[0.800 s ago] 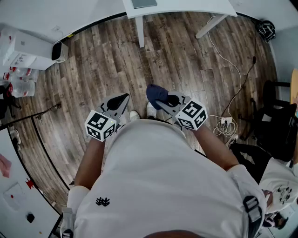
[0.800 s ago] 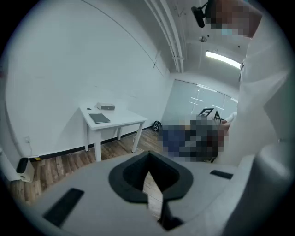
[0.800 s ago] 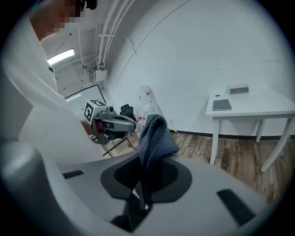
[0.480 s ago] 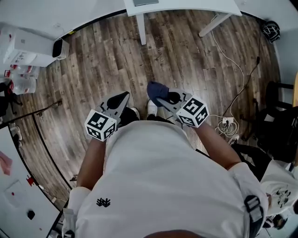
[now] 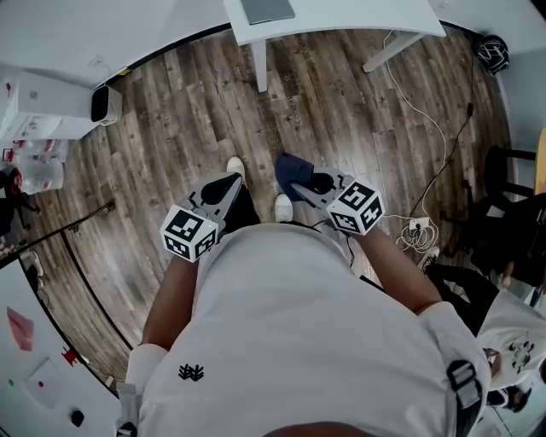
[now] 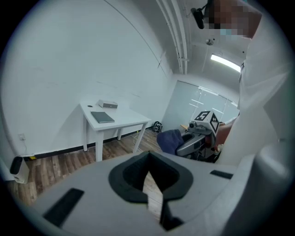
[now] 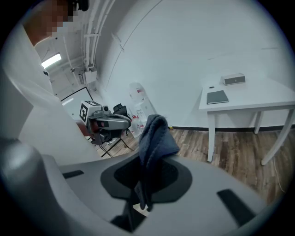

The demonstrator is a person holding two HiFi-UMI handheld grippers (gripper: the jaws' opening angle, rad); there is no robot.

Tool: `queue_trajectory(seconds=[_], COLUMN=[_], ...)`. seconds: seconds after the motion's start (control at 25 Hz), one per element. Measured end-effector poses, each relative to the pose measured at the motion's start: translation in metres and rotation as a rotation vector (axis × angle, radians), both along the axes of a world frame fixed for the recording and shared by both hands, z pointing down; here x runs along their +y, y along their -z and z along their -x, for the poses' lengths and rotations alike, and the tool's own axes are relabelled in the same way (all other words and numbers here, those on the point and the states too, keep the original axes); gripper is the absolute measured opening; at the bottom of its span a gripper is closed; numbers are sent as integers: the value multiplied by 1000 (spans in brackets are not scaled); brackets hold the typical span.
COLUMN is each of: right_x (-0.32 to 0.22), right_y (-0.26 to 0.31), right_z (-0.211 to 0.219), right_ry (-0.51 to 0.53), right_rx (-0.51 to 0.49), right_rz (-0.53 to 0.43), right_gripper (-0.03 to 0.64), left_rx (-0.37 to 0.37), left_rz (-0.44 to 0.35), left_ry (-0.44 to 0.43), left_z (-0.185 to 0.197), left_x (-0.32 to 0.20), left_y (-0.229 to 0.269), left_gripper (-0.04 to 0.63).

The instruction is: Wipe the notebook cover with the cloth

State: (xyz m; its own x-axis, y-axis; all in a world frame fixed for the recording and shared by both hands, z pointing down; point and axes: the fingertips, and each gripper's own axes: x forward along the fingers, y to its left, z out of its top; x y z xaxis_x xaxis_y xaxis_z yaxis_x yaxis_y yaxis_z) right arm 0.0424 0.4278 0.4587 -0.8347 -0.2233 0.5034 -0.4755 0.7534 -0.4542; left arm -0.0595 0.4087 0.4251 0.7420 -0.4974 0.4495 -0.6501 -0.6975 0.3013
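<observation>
A grey notebook [image 5: 266, 8] lies on the white table [image 5: 358, 12] at the far end of the wood floor; it also shows in the left gripper view [image 6: 102, 117] and the right gripper view [image 7: 217, 97]. My right gripper [image 5: 296, 184] [image 7: 142, 184] is shut on a dark blue cloth [image 5: 288, 167] [image 7: 156, 136], which stands up out of the jaws. My left gripper [image 5: 229, 182] [image 6: 148, 177] is shut and holds nothing. Both are held at waist height, far short of the table. The left gripper view also catches the cloth [image 6: 169, 139].
A small grey box [image 6: 107, 104] sits on the table behind the notebook. A white heater [image 5: 106, 102] and white boxes [image 5: 38, 94] stand at the left wall. Cables [image 5: 416, 232] trail on the floor at right beside a black chair [image 5: 505, 213]. Another person [image 5: 514, 335] is at lower right.
The person has stepped forward towards the table, left foot now ahead. Both grippers rode along, still shut; the cloth stays in the right one.
</observation>
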Motion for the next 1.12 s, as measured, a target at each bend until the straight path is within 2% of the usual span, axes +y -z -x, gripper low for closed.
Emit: queue_trajectory(seconds=[0.28,0.44,0.6,0.8,1.12], right_x=[-80,-112,-139,-184,-288], right_y=[8,15,15,12,-4], right_z=[35,45,39,15,-12], right_ry=[-97,-171,-251,-317,-310], right_rx=[71,104,125,137,91], right_rz=[-23,-40,-25,4,35], right_gripper=[46,46,46,46,46], left_rx=[24,0,-16,-16,-76], left_rz=[-56,-99,-111,-95,-74], left_ry=[-113,-197,-218,-224,-229], left_z=[40,64,79,66,28], left_x=[-91,-132,-172,-219,-296], left_y=[11,10,-2,-16,-33], left_gripper=[6,6,6,6,6])
